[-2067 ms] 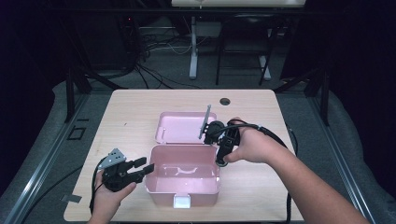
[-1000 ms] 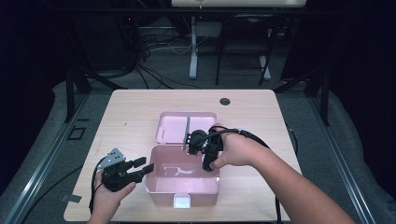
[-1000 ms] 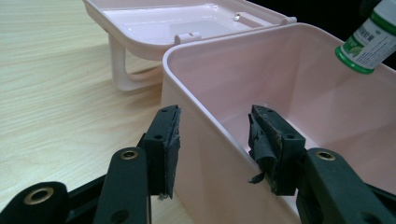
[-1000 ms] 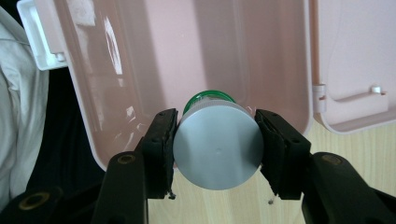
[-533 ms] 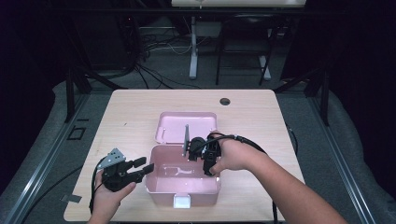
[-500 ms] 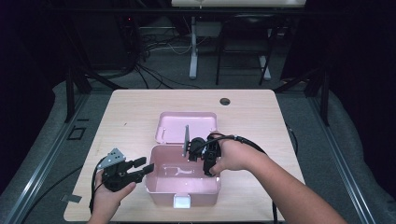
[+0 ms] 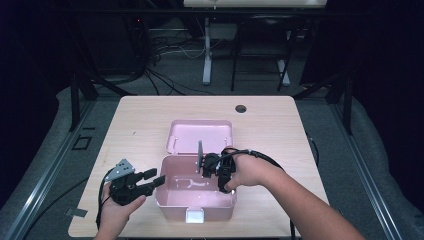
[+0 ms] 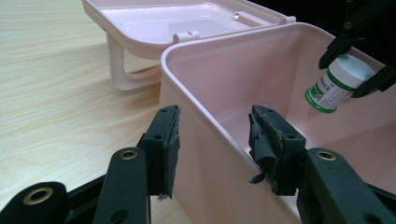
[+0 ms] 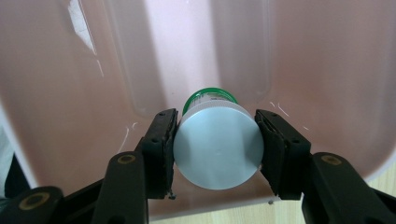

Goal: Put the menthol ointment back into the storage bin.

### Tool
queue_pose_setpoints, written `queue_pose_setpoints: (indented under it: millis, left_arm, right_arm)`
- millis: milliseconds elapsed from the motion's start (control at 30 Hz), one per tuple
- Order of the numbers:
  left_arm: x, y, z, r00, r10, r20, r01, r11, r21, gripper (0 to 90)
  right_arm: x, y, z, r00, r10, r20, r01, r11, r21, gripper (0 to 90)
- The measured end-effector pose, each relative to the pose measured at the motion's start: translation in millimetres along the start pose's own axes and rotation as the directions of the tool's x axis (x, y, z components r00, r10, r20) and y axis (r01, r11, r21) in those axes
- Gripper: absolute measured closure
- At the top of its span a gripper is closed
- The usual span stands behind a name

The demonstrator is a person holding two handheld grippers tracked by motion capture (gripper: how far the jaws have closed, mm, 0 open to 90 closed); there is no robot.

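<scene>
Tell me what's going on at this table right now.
A person works with a gripper in each hand at a pink box whose lid lies open behind it. The right gripper grips a small white-capped bottle by its cap and holds it inside the box, above the floor. The left gripper straddles the box's left wall with its jaws open, one jaw outside, one inside.

I'm in a lab: beyond my tongs, past the wooden table (image 7: 150, 120), black curtains, metal stands (image 7: 206, 55) and loose cables (image 7: 165, 47) (dim room).
</scene>
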State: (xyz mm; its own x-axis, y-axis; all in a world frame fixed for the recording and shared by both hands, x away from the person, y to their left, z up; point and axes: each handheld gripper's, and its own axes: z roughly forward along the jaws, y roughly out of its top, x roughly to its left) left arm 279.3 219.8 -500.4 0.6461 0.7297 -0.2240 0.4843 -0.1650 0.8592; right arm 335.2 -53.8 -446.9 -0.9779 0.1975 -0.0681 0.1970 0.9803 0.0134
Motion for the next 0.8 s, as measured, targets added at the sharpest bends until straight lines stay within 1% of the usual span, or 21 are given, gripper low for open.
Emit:
queue_pose_setpoints:
  millis: [133, 267, 300, 433, 500, 533, 800]
  left_arm:
    - [-0.1, 0.0, 0.0, 1.0000, 0.000, 0.000, 0.000, 1.0000, 0.000, 52.9]
    - [0.1, 0.0, 0.0, 1.0000, -0.001, 0.000, 0.001, 1.0000, 0.002, 52.9]
    - [0.1, 0.0, 0.0, 1.0000, -0.001, 0.000, 0.001, 1.0000, 0.002, 52.8]
    - [-0.3, -0.2, 0.4, 1.0000, -0.005, 0.002, 0.005, 1.0000, 0.002, 52.8]
    - [-0.2, -0.3, 0.7, 1.0000, 0.001, 0.000, -0.001, 1.0000, 0.000, 52.7]
    - [-0.2, -0.2, 0.7, 1.0000, 0.001, 0.001, -0.001, 1.0000, 0.000, 52.7]
    - [-0.3, -0.3, 0.5, 1.0000, -0.005, 0.001, 0.005, 1.0000, 0.003, 52.7]
  right_arm:
    - [-0.2, 0.5, 3.8, 1.0000, 0.003, 0.007, -0.003, 1.000, 0.008, 50.3]
    - [-0.7, 1.4, 7.4, 0.9999, -0.012, 0.006, 0.012, 1.000, 0.015, 50.3]
    - [0.3, 1.8, 8.5, 1.0000, -0.007, 0.006, 0.007, 1.000, 0.016, 50.3]
    - [0.6, 3.1, 12.4, 0.9998, -0.019, 0.001, 0.019, 0.999, 0.026, 50.3]
    - [0.9, 3.9, 14.5, 0.9996, -0.027, 0.001, 0.027, 0.999, 0.035, 50.3]
    - [1.2, 4.3, 15.1, 0.9998, -0.021, -0.001, 0.022, 0.999, 0.038, 50.3]
    - [0.8, 4.9, 20.7, 0.9998, -0.021, -0.004, 0.021, 0.999, 0.042, 50.3]
